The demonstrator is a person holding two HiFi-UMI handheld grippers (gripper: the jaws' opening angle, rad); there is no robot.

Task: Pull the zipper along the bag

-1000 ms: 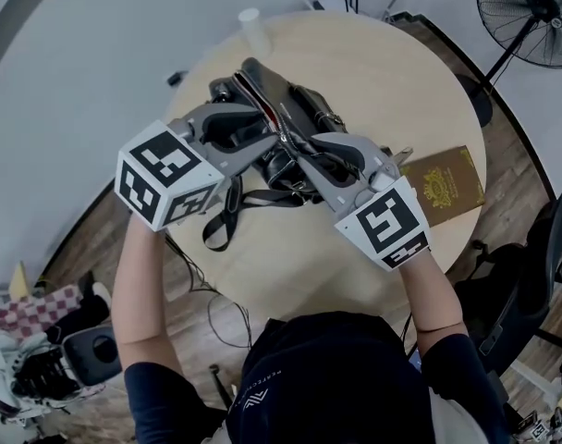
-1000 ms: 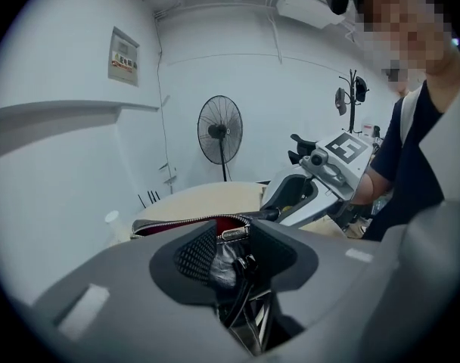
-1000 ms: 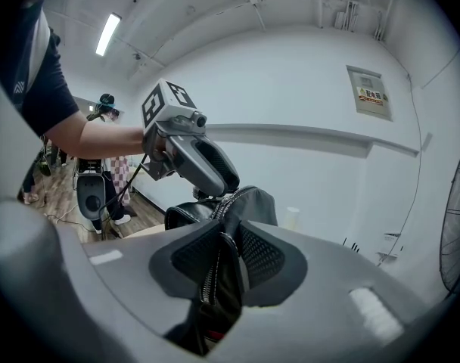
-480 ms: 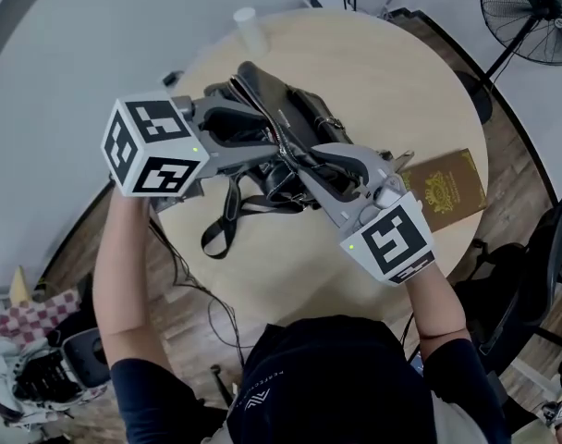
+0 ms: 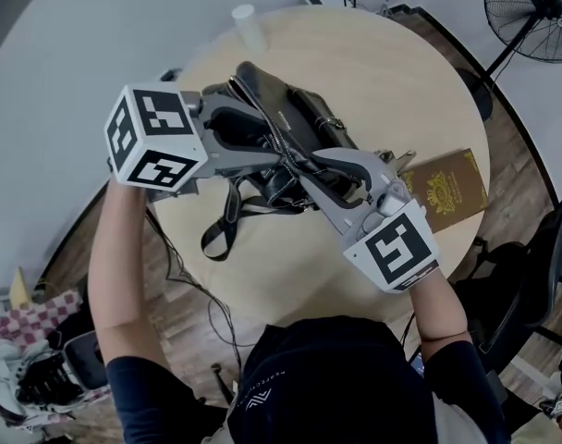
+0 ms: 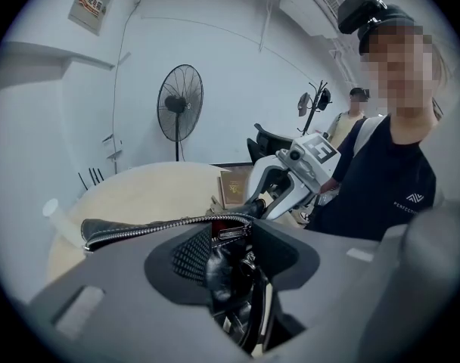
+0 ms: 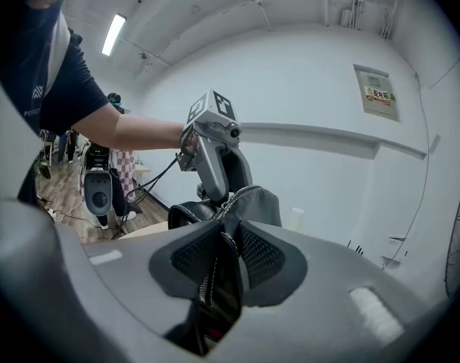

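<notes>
A black leather bag lies on the round wooden table, its zipper running along the top edge. My left gripper reaches in from the left. Its jaws have just been opening and now stand apart, with a fold of the bag's leather between the pads. My right gripper comes from the right. In the right gripper view, this gripper is shut on the bag's zipper edge, with zipper teeth running down between its pads. The two grippers' tips sit close together on the bag.
A brown gold-printed box lies on the table to the right. A white cup stands at the far edge. The bag's strap trails toward me. A standing fan and an office chair stand beyond the table.
My left gripper has tipped over, its marker cube swinging up and to the left, and the jaws stand wider. The right gripper has stayed put on the bag.
</notes>
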